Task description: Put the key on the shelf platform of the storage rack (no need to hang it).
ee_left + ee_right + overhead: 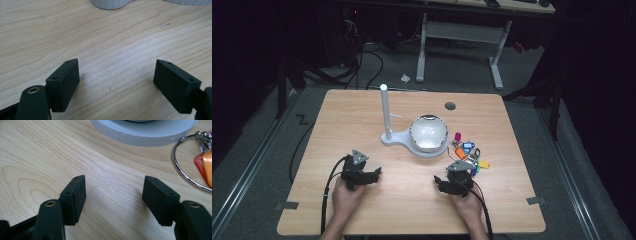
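A white stand point(401, 138) with an upright post point(385, 111) and a round base holding a shiny metal bowl point(428, 132) sits mid-table. A bunch of coloured key tags point(467, 153) on a metal ring point(186, 168) lies right of the bowl. My left gripper point(371, 175) rests on the table in a hand, near the front left, jaws wide apart over bare wood point(115, 75). My right gripper point(447, 181) rests front right, just below the key tags, jaws apart with nothing between them point(113, 192). The stand's ribbed rim point(142, 135) lies ahead of it.
The wooden table point(352, 115) has a round cable hole point(450, 106) at the back right and grey tape marks point(287, 205) at both front corners. Black cables trail from the grippers over the front edge. Beyond the table stand a white desk frame point(462, 35) and floor cables.
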Available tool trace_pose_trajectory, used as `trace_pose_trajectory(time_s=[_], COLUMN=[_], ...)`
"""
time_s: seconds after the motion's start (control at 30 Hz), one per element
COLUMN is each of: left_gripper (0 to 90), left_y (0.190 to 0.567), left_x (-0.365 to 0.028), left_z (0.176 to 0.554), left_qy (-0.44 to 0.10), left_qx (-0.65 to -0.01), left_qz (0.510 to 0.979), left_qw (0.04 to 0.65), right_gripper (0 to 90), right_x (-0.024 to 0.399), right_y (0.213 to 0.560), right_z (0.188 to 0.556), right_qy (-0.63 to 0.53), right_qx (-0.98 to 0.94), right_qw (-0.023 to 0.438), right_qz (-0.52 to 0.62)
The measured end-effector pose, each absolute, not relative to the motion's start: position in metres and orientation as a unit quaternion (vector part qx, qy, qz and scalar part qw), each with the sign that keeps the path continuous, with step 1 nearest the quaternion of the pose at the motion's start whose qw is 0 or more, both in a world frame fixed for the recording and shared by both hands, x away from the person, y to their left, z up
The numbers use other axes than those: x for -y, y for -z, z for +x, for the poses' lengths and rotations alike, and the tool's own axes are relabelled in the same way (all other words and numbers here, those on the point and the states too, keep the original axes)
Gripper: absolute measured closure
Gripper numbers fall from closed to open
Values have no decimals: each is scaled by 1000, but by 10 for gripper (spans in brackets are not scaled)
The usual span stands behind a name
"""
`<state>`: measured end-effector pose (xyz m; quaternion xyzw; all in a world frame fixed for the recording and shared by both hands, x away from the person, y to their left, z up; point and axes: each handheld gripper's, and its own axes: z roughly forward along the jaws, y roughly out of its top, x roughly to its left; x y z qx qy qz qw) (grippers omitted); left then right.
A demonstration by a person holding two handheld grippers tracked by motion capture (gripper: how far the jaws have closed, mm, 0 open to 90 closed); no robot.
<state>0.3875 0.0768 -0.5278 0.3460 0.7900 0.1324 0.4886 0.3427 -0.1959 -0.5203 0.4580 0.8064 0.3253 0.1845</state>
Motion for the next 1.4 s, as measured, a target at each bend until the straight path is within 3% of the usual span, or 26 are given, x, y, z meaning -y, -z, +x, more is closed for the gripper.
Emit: trace_pose_trajectory(time_s=[1.4], left_gripper=[210], left_y=[528], left_x=[-76], left_z=[388], left_qy=[-132], left_qx=[-791], left_qz=[345], left_qw=[488], right_gripper=[333], right_x=[199], right_y=[520], right_z=[341], right_qy=[-324], right_qx=[-801], right_qw=[186], right_qz=[467])
